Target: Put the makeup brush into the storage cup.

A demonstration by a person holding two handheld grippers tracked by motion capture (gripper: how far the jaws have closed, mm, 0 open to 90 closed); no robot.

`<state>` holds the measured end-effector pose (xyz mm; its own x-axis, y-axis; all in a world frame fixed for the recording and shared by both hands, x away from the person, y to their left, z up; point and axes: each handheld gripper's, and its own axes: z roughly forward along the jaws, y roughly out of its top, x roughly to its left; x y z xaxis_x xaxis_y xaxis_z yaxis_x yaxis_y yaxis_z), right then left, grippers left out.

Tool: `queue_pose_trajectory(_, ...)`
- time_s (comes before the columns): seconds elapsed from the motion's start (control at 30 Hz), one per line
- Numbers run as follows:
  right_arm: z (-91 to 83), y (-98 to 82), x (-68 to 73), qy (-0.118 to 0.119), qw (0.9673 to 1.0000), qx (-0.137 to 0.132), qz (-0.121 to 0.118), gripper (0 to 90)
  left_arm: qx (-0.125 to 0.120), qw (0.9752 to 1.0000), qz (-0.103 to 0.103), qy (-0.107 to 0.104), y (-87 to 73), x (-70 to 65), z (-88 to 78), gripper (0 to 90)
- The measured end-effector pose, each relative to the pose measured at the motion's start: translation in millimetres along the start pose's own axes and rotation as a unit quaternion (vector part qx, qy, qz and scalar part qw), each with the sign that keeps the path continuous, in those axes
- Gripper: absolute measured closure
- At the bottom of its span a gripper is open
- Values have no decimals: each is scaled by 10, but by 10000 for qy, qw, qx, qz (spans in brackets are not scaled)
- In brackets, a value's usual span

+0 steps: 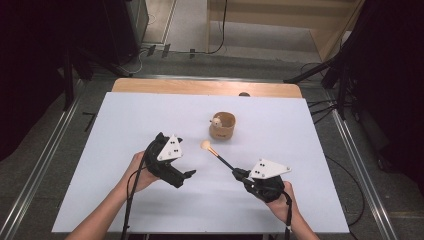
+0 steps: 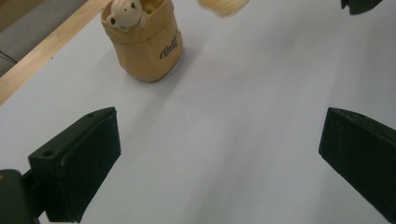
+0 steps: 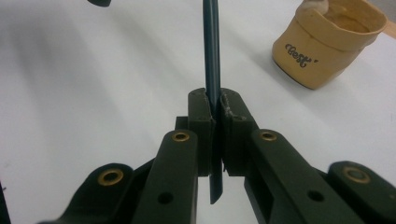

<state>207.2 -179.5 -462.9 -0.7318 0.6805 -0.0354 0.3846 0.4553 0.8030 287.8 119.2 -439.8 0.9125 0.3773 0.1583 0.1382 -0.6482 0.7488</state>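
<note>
A tan cup (image 1: 222,127) with a small bear figure on its rim stands mid-table; it also shows in the left gripper view (image 2: 142,39) and in the right gripper view (image 3: 327,42). My right gripper (image 1: 239,174) is shut on the dark handle of a makeup brush (image 1: 216,155), whose pale bristle head points toward the cup. The handle (image 3: 212,51) runs straight up between the closed jaws. My left gripper (image 1: 190,175) is open over bare table, left of the brush, with nothing between its fingers (image 2: 74,163).
A white sheet (image 1: 150,115) covers the table, with a wooden edge (image 1: 200,87) at the far side. Metal rails run along both sides, and cables and dark stands lie on the floor beyond.
</note>
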Motion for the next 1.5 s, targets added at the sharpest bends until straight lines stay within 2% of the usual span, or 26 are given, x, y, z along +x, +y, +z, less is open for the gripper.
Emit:
queue_pose_trajectory(0.03, -13, -3, 0, -25, 10000, -77, -24, 859, -18, 10000, -57, 55, -17, -1, 8, 0)
queue_pose_trajectory(0.2, -49, -4, 5, -44, 9998, -198, 26, 859, -56, 10000, -61, 19, -52, 9, -1, 0)
queue_pose_trajectory(0.23, -60, -5, 10, -57, 9996, -253, 58, 859, -125, 9998, -168, -53, -62, 17, -10, 0)
queue_pose_trajectory(0.27, -60, -5, 10, -57, 9996, -253, 58, 859, -125, 9998, -168, -53, -62, 17, -10, 0)
queue_pose_trajectory(0.3, -61, -6, 13, -64, 9996, -277, 60, 859, -177, 9995, -252, -72, -66, 15, -7, 0)
queue_pose_trajectory(0.43, -53, -5, 22, -11, 9995, -317, 44, 859, -136, 9991, -321, -232, -93, 17, 23, 0)
queue_pose_trajectory(0.53, -43, -8, 23, 42, 9995, -305, 20, 859, -135, 9989, -370, -269, -104, 10, 43, 0)
queue_pose_trajectory(0.67, -32, -11, 17, 76, 9994, -323, 80, 859, -266, 9985, -430, -217, -95, -16, 55, 0)
queue_pose_trajectory(0.73, -34, -9, 22, 89, 9992, -364, 128, 859, -421, 9976, -514, -171, -83, -25, 42, 0)
queue_pose_trajectory(0.83, -35, -7, 30, 106, 9989, -418, 160, 859, -453, 9975, -523, -168, -82, -16, 31, 0)
queue_pose_trajectory(1.13, -22, -4, 29, 116, 9980, -531, 309, 859, -625, 9948, -784, -171, -78, 18, 25, 0)
queue_pose_trajectory(1.3, 25, 16, 55, 108, 9974, -585, 408, 859, -704, 9941, -803, -195, -31, -18, 53, 0)
queue_pose_trajectory(1.43, 44, 27, 57, 126, 9968, -624, 473, 859, -672, 9943, -795, -251, 8, -34, 81, 0)
queue_pose_trajectory(1.5, 52, 31, 61, 111, 9966, -644, 495, 859, -729, 9931, -868, -299, 19, -35, 89, 0)
